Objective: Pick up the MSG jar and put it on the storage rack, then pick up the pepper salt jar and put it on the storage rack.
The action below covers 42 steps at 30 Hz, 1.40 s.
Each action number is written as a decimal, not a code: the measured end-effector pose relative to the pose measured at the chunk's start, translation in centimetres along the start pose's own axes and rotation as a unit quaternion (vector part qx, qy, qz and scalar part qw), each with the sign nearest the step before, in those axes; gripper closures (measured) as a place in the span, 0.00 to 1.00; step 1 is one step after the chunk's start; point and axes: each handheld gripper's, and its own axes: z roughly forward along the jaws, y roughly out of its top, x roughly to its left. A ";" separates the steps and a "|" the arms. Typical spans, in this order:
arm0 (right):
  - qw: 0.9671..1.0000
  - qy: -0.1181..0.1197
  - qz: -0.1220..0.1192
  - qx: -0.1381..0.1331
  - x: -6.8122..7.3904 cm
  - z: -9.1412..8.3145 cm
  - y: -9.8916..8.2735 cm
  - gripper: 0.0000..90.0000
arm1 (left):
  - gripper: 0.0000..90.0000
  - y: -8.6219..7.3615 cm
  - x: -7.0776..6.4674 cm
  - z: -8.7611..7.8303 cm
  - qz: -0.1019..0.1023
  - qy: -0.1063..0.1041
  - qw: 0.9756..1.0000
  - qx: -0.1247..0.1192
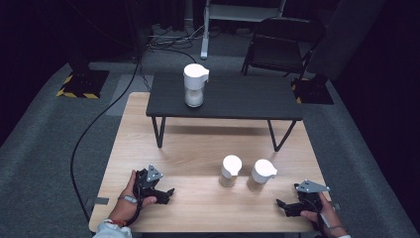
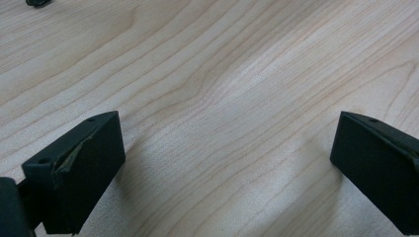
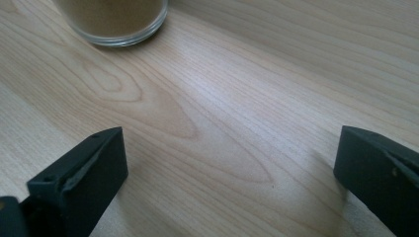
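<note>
My left gripper (image 1: 166,194) and right gripper (image 1: 285,207) rest on the wooden table (image 1: 198,148), jaws spread wide, empty. Two white-lidded jars (image 1: 231,171) (image 1: 261,174) stand upright between them, nearer my right; nothing blocks them. A third jar (image 1: 194,85) stands on the dark raised shelf (image 1: 237,101) beyond.

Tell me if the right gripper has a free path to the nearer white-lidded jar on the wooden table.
Probably yes. The right gripper sits open on the wooden table, with bare wood between it and the nearer jar. The second jar stands beyond, not in the way.
</note>
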 end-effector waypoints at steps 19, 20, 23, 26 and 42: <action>1.000 -0.003 0.002 0.000 0.1 -0.2 -0.2 0.00 | 0.00 0.1 0.2 0.1 0.006 -0.004 1.000 0.001; 1.000 -0.003 0.002 0.000 0.1 -0.2 -0.2 0.00 | 0.00 0.1 0.2 0.1 0.006 -0.004 1.000 0.001; 1.000 -0.003 0.003 0.000 0.1 -0.2 -0.2 0.00 | 0.00 0.1 0.2 0.1 0.005 -0.004 1.000 0.001; 1.000 -0.004 0.003 0.000 0.1 -0.3 -0.2 0.00 | 0.00 0.1 0.2 0.1 0.005 -0.004 1.000 0.001; 0.999 0.009 -0.019 -0.039 3.0 -2.0 -0.4 0.02 | 0.00 0.1 0.2 0.1 0.005 -0.003 1.000 0.001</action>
